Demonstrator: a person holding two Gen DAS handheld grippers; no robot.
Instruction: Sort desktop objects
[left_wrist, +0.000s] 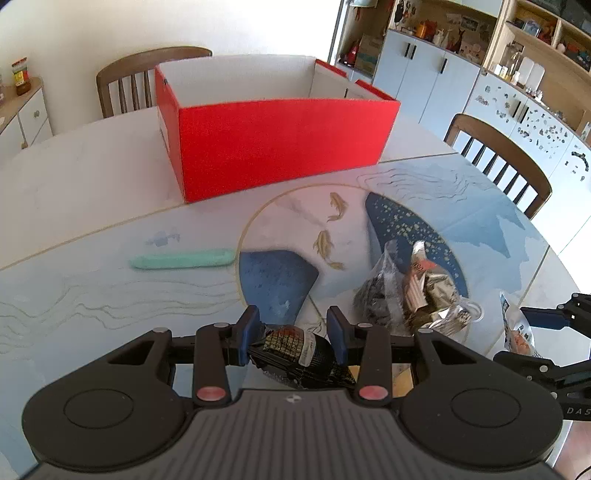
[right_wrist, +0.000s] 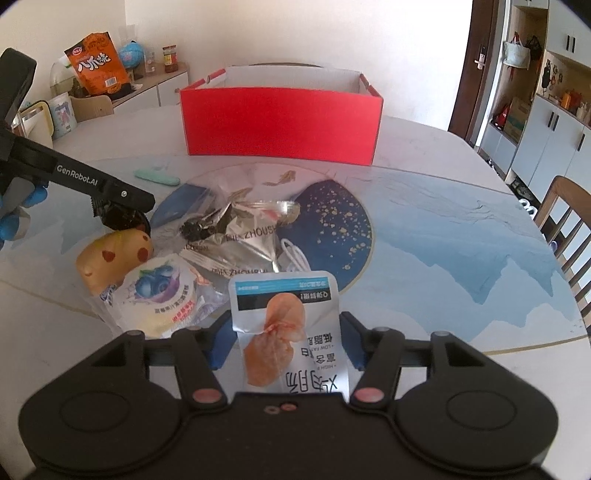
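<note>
My left gripper (left_wrist: 293, 326) is shut on a dark snack packet (left_wrist: 295, 350), held just above the table; the same gripper (right_wrist: 123, 208) shows at the left of the right wrist view. My right gripper (right_wrist: 286, 341) is shut on a white pouch (right_wrist: 288, 332) printed with a piece of meat, and the pouch stands upright between the blue fingers (right_wrist: 221, 341). That pouch (left_wrist: 517, 330) also appears at the right edge of the left wrist view. An open red box (left_wrist: 277, 147) (right_wrist: 280, 125) stands further back on the table.
Crumpled silver foil bags (left_wrist: 417, 291) (right_wrist: 240, 240) lie mid-table. A yellow spotted bun (right_wrist: 114, 258) and a blueberry-printed pack (right_wrist: 159, 299) sit near left. A mint-green case (left_wrist: 183, 259) (right_wrist: 157, 176) lies left of the centre. Wooden chairs (left_wrist: 498, 158) ring the round table (left_wrist: 92, 192).
</note>
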